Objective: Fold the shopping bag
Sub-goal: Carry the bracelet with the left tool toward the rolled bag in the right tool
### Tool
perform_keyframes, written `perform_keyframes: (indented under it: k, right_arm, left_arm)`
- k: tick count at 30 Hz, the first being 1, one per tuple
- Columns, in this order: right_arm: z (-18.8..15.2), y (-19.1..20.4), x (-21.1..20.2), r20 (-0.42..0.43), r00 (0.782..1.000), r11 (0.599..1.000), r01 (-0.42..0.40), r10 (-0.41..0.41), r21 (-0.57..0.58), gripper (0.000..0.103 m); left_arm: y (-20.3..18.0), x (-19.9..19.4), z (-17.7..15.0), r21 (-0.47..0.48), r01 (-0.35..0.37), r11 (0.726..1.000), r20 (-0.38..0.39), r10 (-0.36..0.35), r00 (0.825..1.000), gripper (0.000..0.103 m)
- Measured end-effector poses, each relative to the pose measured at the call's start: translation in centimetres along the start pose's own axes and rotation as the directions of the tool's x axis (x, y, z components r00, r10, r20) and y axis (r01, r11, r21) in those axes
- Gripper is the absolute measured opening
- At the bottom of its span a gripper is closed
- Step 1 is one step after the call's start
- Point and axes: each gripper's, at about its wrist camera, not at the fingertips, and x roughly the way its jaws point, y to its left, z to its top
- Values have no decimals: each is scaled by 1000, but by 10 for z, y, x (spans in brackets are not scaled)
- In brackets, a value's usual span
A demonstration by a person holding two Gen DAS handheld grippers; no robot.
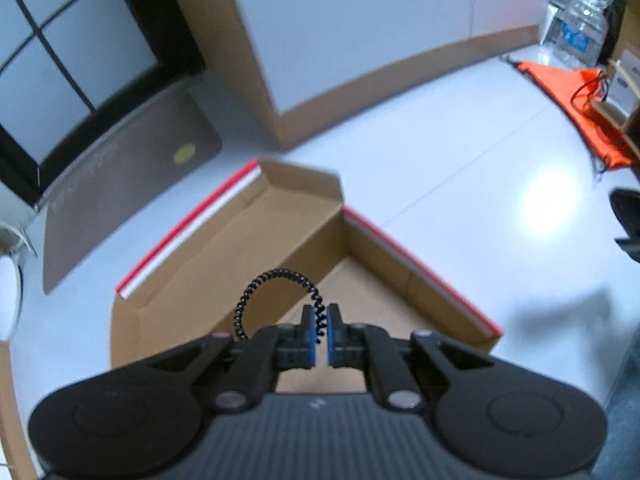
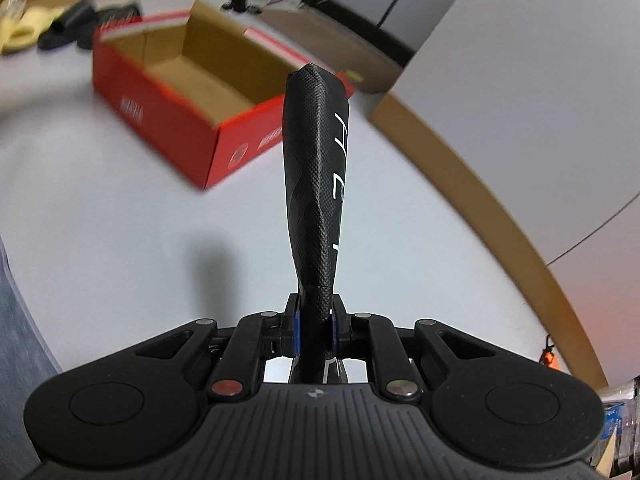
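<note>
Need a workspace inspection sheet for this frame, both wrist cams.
Surface: glossy white floor, with a glare spot in the left wrist view.
Job's things: black folded bag with white lettering, standing up out of the right gripper.
Clutter: open red cardboard box on the floor, nothing seen inside; orange fabric bag; dark slippers; brown mat.
Grippers: right gripper shut on the bag; left gripper nearly shut on a coiled black cord, above the box.
Cables: the coiled cord loops out from the left fingers; nothing else seen.
Surroundings: white wall with tan baseboard; dark-framed glass panel; clear plastic bottles.
</note>
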Motion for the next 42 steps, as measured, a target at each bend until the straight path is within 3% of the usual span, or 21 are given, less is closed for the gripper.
perform_keyframes:
  k: [9,13,25,36,42]
  right_arm:
    - [44,-33,-57,77,996,998,38,-41,46,15]
    - [61,-43,-71,92,995,997,27,-34,78,15]
    - [117,-70,-163,147,981,990,113,-124,80,15]
    - [147,-73,-216,138,980,987,132,-144,90,15]
    - [145,-67,-230,129,981,984,129,-144,124,15]
  left_arm:
    - [-30,-70,33,46,-6,999,65,3,998,5]
    - [-42,-85,39,64,-4,998,81,-1,997,5]
    - [-70,-163,52,89,-18,996,169,2,986,5]
    - [-87,-202,58,105,-13,994,234,-12,972,5]
    - [-98,-218,57,108,-1,994,268,-28,963,5]
